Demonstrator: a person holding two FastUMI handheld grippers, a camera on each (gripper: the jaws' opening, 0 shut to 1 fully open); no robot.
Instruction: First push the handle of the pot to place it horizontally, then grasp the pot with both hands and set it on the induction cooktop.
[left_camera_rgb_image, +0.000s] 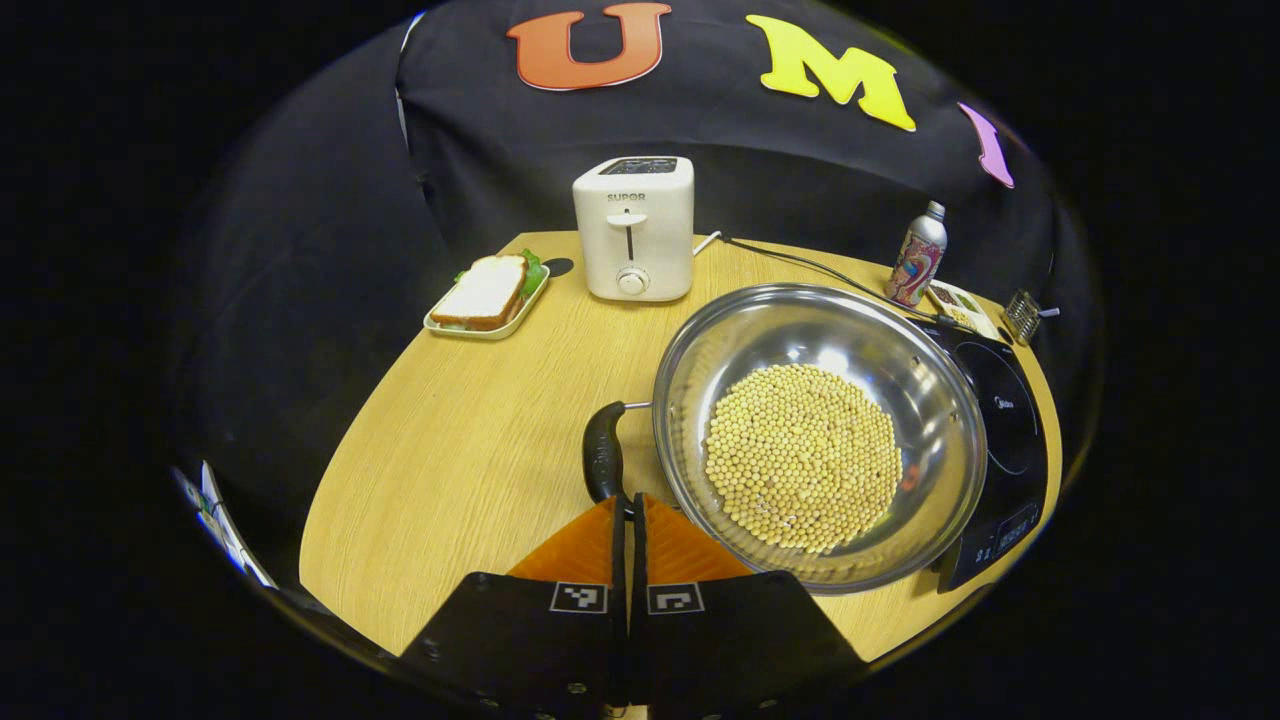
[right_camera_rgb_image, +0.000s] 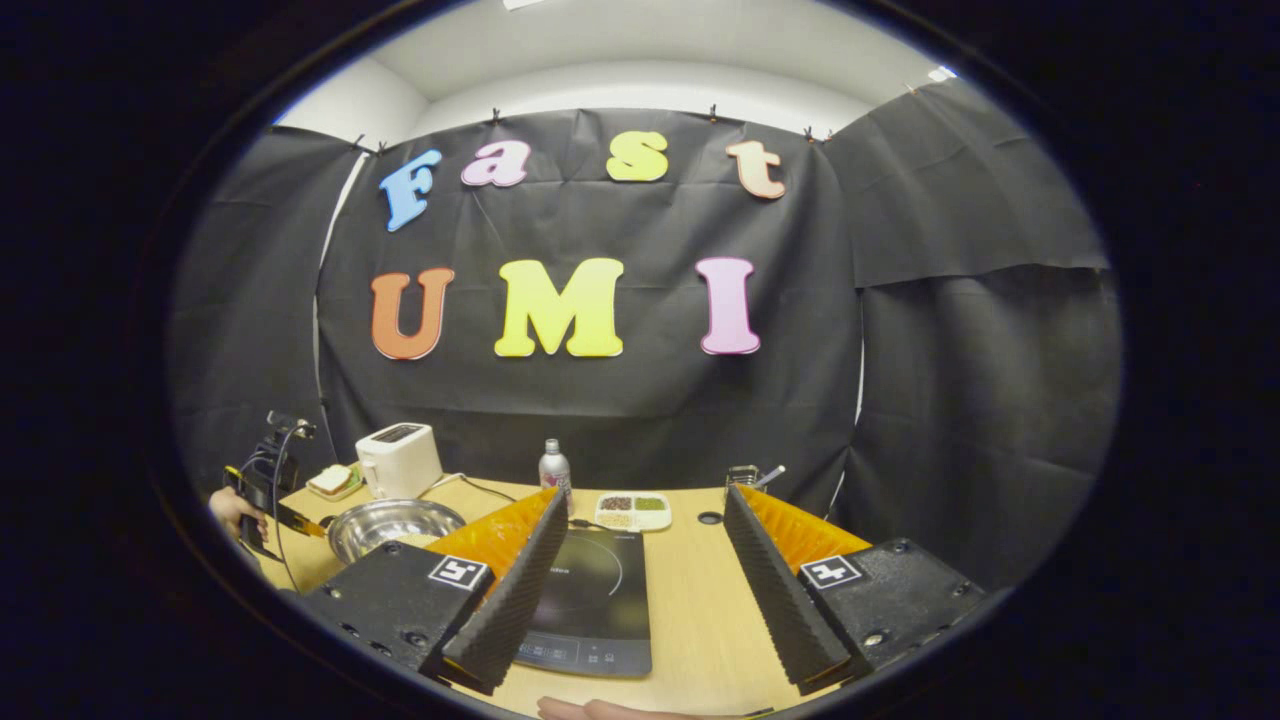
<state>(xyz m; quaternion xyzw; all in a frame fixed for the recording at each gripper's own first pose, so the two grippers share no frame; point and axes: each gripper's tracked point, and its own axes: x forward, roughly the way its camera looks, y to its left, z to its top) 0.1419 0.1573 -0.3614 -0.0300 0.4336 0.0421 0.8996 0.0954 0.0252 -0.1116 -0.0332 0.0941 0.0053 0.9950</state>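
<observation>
Because the pot (left_camera_rgb_image: 820, 435) is a wide, shallow steel bowl carrying a thick layer of small pale beans (left_camera_rgb_image: 803, 457), it will likely feel bottom-heavy, and its polished wall looks slippery to pinch. It is stiff and not fragile, but tipping it would probably send the beans rolling out. It sits on the round wooden table (left_camera_rgb_image: 460, 450), with its far side overlapping the edge of the black induction cooktop (left_camera_rgb_image: 1005, 440). Its dark handle (left_camera_rgb_image: 603, 455) sticks out on the near left of the rim, the grip running across the end of a short metal stem. That handle looks like the surest hold for 1 side, with the rim on the opposite side for the other.

In the left gripper view, the left gripper (left_camera_rgb_image: 628, 520) has its 2 fingers pressed together with nothing between them, their tips just at the near end of the handle. In the right gripper view, the right gripper (right_camera_rgb_image: 640, 560) is spread wide and empty, raised above the cooktop.

Behind the pot stands a white toaster (left_camera_rgb_image: 634, 240). To its left a small tray (left_camera_rgb_image: 487, 298) holds a sandwich with green leaves. A slim bottle (left_camera_rgb_image: 917, 256) stands at the back, and the right gripper view shows a divided dish (right_camera_rgb_image: 632, 510) of assorted grains beside it
</observation>
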